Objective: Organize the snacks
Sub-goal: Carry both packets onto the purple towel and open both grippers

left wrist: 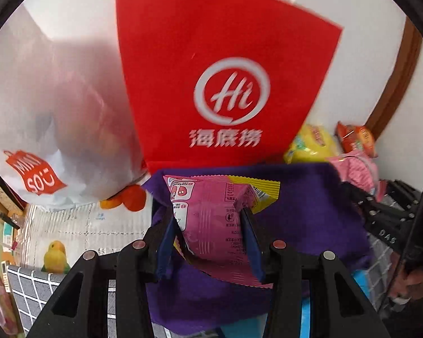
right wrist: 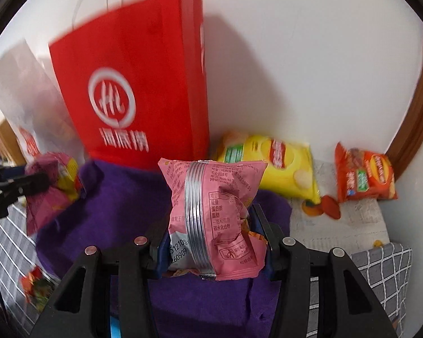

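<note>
Purple cloth (left wrist: 310, 202) directly below both packets; left gripper (left wrist: 211, 225) pinching pink packet (left wrist: 208, 225), right gripper (right wrist: 211, 239) pinching salmon packet (right wrist: 211, 214), both upright.

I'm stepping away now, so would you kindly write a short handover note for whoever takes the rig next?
Left gripper: jaws shut on a magenta snack packet, held over the purple cloth.
Right gripper: jaws shut on a pink snack packet, above the same cloth.
By the wall: red paper bag, white plastic bag, yellow chip bag, orange chip bag.
Done: both packets are picked up.
Left: neither packet is set down yet; the two chip bags are untouched. I cannot tell where the snacks should go.
</note>
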The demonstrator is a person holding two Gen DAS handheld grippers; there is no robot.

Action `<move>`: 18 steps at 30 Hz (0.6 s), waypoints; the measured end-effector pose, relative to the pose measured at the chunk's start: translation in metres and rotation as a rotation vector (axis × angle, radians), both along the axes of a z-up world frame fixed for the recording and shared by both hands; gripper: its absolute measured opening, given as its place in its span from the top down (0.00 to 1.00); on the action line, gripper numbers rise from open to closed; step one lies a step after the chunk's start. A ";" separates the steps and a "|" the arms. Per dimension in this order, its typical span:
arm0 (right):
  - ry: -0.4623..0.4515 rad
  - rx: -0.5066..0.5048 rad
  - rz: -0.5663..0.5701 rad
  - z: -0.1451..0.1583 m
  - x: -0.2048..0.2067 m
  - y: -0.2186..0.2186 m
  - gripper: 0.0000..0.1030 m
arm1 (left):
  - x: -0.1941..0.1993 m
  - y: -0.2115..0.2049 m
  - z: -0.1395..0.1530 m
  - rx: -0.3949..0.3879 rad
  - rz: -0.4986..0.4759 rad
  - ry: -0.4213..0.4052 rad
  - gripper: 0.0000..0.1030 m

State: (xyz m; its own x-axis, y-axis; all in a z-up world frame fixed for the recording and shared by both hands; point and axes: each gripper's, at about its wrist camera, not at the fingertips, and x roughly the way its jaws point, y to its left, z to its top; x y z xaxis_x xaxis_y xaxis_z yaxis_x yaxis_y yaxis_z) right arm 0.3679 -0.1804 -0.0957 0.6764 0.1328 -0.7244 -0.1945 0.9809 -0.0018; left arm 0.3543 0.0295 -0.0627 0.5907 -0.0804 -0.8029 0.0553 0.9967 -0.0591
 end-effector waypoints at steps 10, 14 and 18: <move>0.066 -0.027 0.010 -0.031 0.012 0.002 0.52 | 0.016 0.013 -0.032 -0.012 0.022 0.067 0.58; 0.080 -0.050 0.023 -0.037 0.013 0.006 0.52 | 0.017 0.012 -0.037 -0.012 0.024 0.087 0.58; 0.080 -0.056 0.032 -0.038 0.013 0.008 0.52 | 0.019 0.013 -0.040 -0.016 0.024 0.097 0.58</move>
State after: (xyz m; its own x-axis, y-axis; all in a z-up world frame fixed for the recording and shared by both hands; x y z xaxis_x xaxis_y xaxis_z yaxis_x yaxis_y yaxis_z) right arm 0.3805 -0.1727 -0.1335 0.6119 0.1113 -0.7830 -0.2277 0.9729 -0.0396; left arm 0.3729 0.0426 -0.1031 0.5123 -0.0803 -0.8551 0.0248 0.9966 -0.0787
